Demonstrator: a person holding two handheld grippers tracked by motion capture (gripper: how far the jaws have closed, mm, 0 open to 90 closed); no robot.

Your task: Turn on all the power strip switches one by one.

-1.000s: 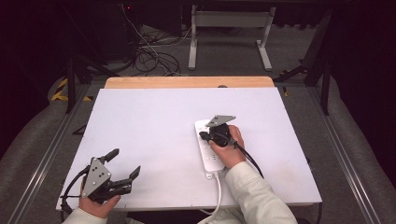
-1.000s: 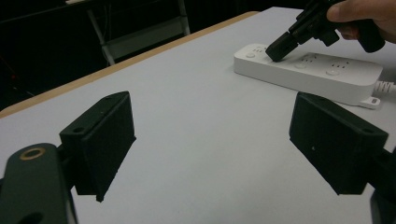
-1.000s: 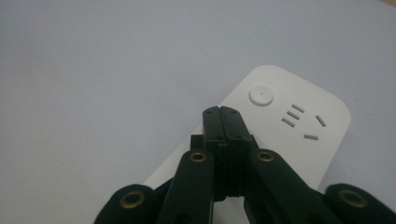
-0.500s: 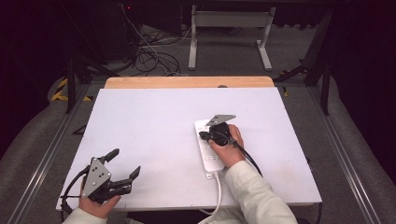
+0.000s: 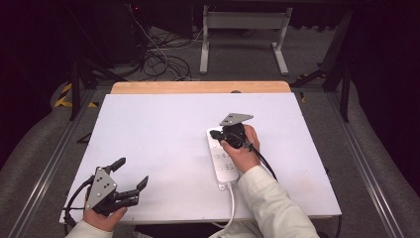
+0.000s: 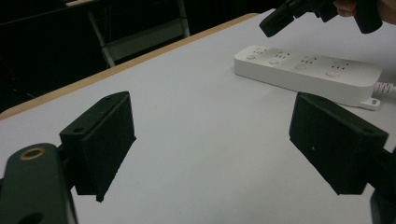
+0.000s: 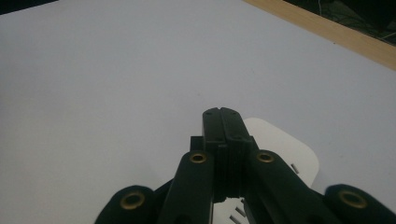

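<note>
A white rectangular table top (image 5: pixel 163 134) with a light wooden strip along its far edge (image 5: pixel 198 88) is lying over grey floor. Beyond it, a grey metal stand on two feet (image 5: pixel 242 29) is standing at far centre, and tangled black cables (image 5: pixel 166 62) are lying at far left.
</note>
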